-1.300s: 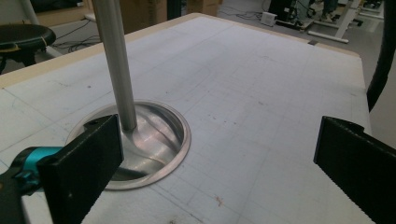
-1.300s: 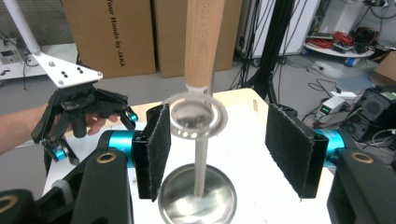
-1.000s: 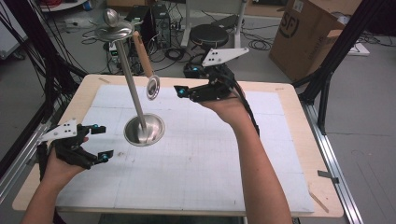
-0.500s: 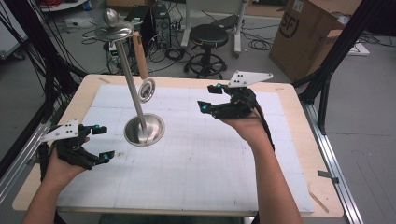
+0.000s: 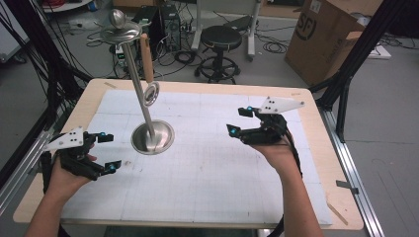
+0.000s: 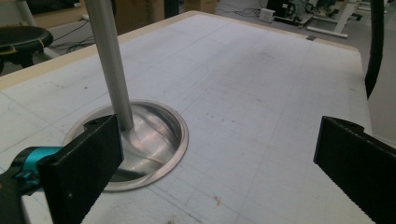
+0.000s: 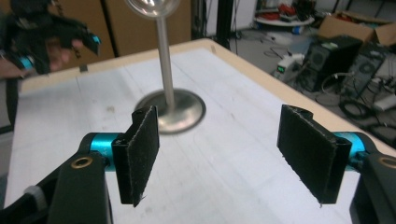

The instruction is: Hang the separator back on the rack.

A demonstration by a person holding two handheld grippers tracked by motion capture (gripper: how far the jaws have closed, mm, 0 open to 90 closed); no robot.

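Observation:
A tall steel stand rises from a round base (image 5: 152, 137) on the white mat to a disc top (image 5: 120, 29). From that top hangs a wooden-handled utensil (image 5: 146, 64); its round metal head (image 5: 151, 94) rests against the pole. My left gripper (image 5: 108, 151) is open at the mat's left edge, a little left of the base (image 6: 149, 144), with nothing between its fingers. My right gripper (image 5: 238, 121) is open and empty, held above the mat well right of the stand. It faces the pole (image 7: 164, 60) and base (image 7: 180, 112).
The wooden table (image 5: 316, 148) borders the mat on all sides. Behind it on the floor are a black stool (image 5: 221, 37), a cardboard box (image 5: 326, 34), computers and cables. Black frame posts (image 5: 346, 84) stand at the right, and a metal rail (image 5: 20, 168) runs along the left.
My right gripper has drawn back from the utensil's head, moving right and toward the near side. The utensil has swung in closer to the pole. The left gripper has stayed put.

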